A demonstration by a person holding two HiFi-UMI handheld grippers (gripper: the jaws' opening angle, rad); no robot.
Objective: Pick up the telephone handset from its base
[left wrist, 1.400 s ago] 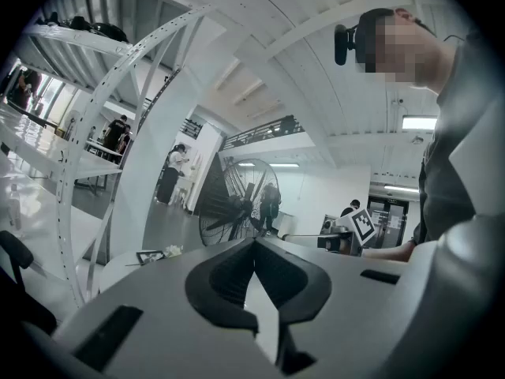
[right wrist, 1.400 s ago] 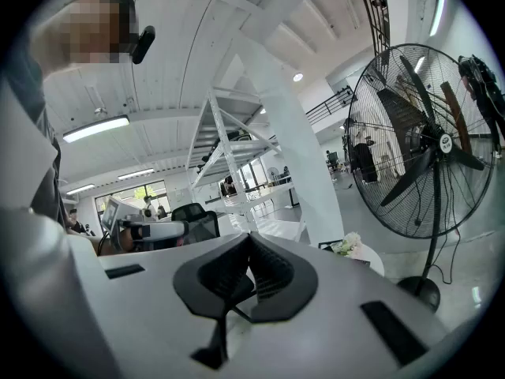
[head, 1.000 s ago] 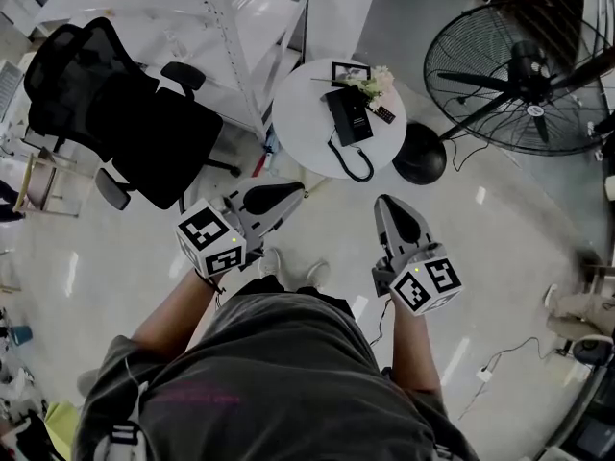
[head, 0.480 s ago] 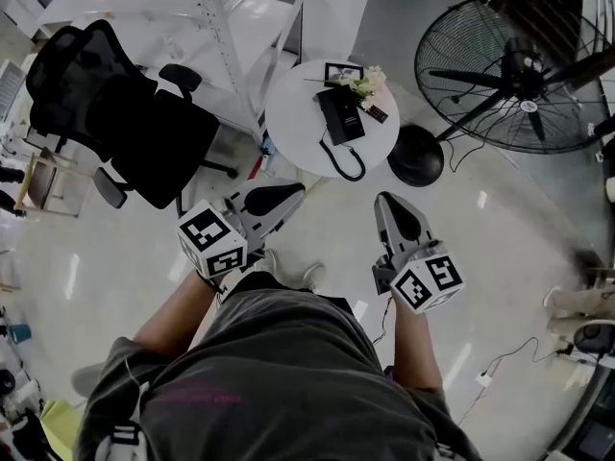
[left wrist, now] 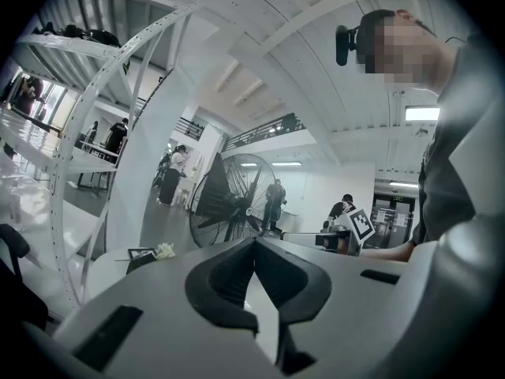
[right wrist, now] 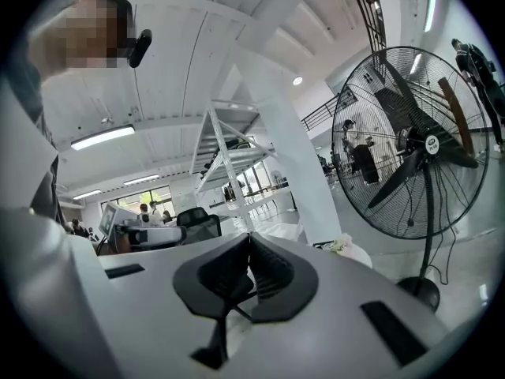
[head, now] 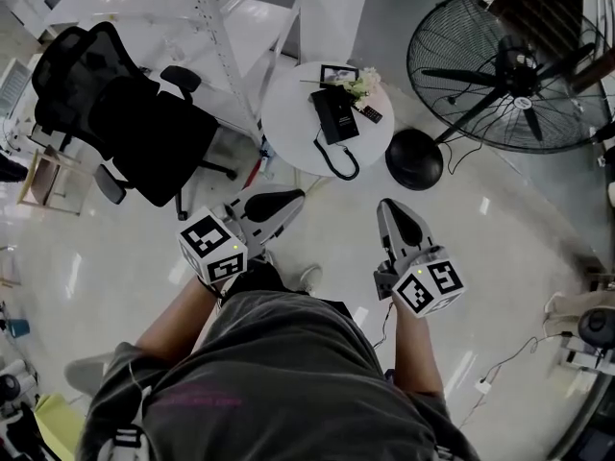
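The black telephone (head: 334,115) lies on a small round white table (head: 293,113) at the top of the head view. Its handset rests on the base, and the curly cord (head: 336,164) hangs over the near rim. Both grippers are held level above the floor, well short of the table. My left gripper (head: 293,196) is shut and empty, with its jaw tips touching (left wrist: 254,242). My right gripper (head: 387,204) is also shut, with nothing between its jaws (right wrist: 250,236). In the right gripper view only the table's edge (right wrist: 364,253) shows past the jaws.
On the table stand a photo frame (head: 338,72), white flowers (head: 363,84) and a small black remote (head: 369,113). A big floor fan (head: 500,65) with a round black base (head: 414,158) is right of it. A black office chair (head: 120,113) and a white shelf frame (head: 219,36) are left.
In the head view the table, fan and chair have slid slightly left and up as the person walks. Both grippers kept their pose and stayed shut.
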